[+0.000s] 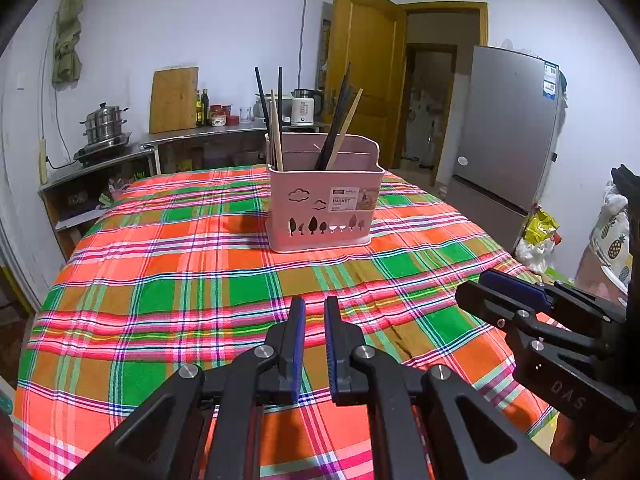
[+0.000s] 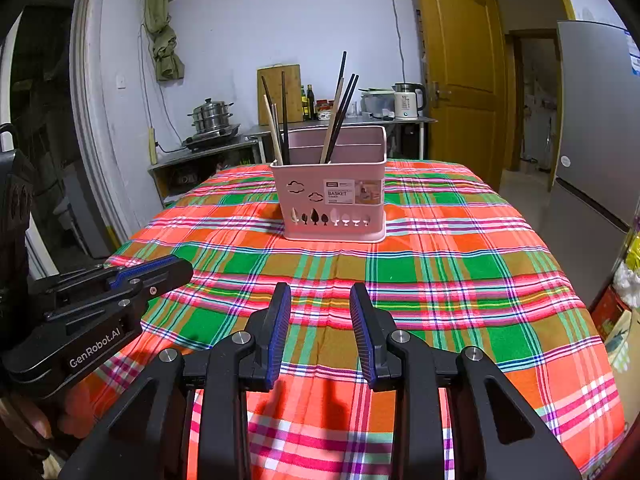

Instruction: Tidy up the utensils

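Now the pink plastic basket (image 2: 334, 196) stands mid-tabletop, dark and wooden chopsticks (image 2: 338, 112) leaning loosely inside. The left gripper (image 1: 314, 312) hovers narrowly parted, the right gripper (image 2: 320, 300) wider, both empty. A careless reach risks tipping the light basket.

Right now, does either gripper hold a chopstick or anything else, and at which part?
Nothing is held. The left gripper and right gripper are both open and empty; the chopsticks stand in the pink basket.

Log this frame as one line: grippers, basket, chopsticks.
left gripper: open, empty | right gripper: open, empty | pink basket: upright on plaid tablecloth | chopsticks: standing in basket, two clusters
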